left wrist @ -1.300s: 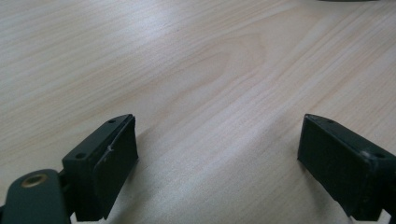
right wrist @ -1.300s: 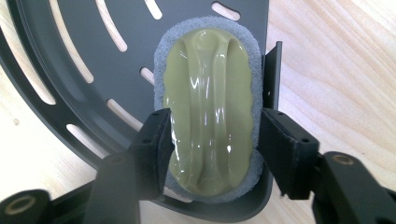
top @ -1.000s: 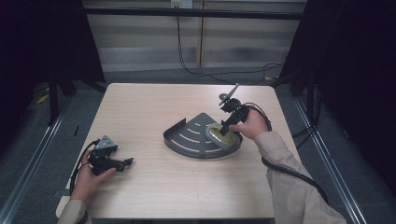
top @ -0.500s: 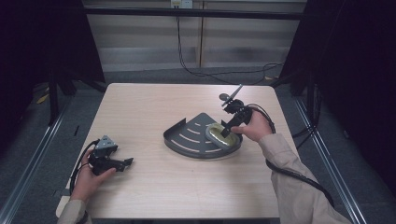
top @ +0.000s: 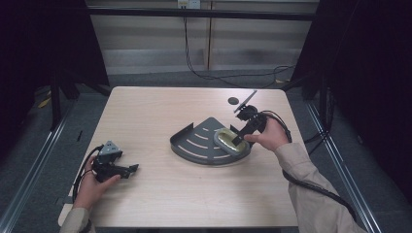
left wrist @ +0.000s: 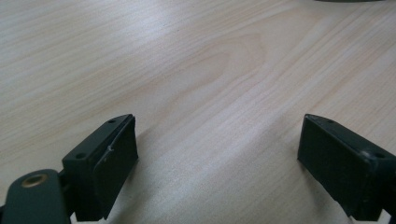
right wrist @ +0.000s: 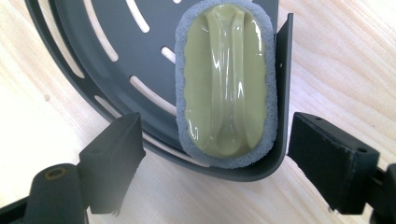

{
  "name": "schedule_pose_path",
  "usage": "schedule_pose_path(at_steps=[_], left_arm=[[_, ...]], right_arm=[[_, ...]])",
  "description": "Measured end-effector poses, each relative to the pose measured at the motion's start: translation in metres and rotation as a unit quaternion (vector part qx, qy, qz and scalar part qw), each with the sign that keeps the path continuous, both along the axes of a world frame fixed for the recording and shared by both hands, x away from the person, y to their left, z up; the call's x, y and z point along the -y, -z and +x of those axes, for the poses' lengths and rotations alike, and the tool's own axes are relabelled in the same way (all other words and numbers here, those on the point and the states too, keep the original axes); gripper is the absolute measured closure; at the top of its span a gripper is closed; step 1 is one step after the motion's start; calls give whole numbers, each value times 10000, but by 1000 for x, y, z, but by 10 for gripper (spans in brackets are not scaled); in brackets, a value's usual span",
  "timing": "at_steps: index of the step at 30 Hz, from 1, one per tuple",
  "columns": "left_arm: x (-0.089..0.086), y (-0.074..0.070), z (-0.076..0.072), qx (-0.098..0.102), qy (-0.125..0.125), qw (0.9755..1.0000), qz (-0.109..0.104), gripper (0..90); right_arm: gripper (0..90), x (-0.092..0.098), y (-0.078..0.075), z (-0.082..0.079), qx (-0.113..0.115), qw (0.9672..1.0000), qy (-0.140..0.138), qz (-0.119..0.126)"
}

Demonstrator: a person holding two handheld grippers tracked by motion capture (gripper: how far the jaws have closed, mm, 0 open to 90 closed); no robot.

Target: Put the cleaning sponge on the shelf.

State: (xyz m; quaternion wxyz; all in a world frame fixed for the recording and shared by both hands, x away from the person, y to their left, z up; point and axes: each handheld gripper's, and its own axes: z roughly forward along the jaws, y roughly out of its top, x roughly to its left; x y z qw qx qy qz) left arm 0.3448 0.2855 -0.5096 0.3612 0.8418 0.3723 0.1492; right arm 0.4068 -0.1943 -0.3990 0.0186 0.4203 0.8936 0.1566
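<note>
High view: a dark grey, fan-shaped slotted tray (top: 197, 143) is lying near the middle of the light wooden table (top: 145, 111), with an oval scrubbing pad (top: 228, 141), olive-green handle on a grey sponge base, resting in its right-hand corner against the raised rim. The right gripper (top: 239, 140) is hovering just over that pad, held in the person's right hand (top: 272, 136). Right gripper view: the jaws are standing wide apart, having just been opening; the pad (right wrist: 226, 79) and the tray's rounded corner (right wrist: 116, 42) are lying between them, and neither pad is pressing on the sponge. The left gripper (top: 130, 169) is resting low at the table's near left, well apart from the tray, held in the left hand (top: 94, 182). Left gripper view: its jaws are standing apart over bare wood (left wrist: 210, 84), gripping nothing.
</note>
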Motion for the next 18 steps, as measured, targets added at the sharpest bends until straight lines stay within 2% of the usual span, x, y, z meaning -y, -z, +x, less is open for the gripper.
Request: schedule_pose_path(at_steps=[10,18], left_arm=[[0,0,0,33,-14,10000,12,116],[0,0,0,33,-14,10000,17,116]], right_arm=[[159,10,-4,-12,31,9999,15,150],[155,22,-3,-23,54,9998,-42,160]])
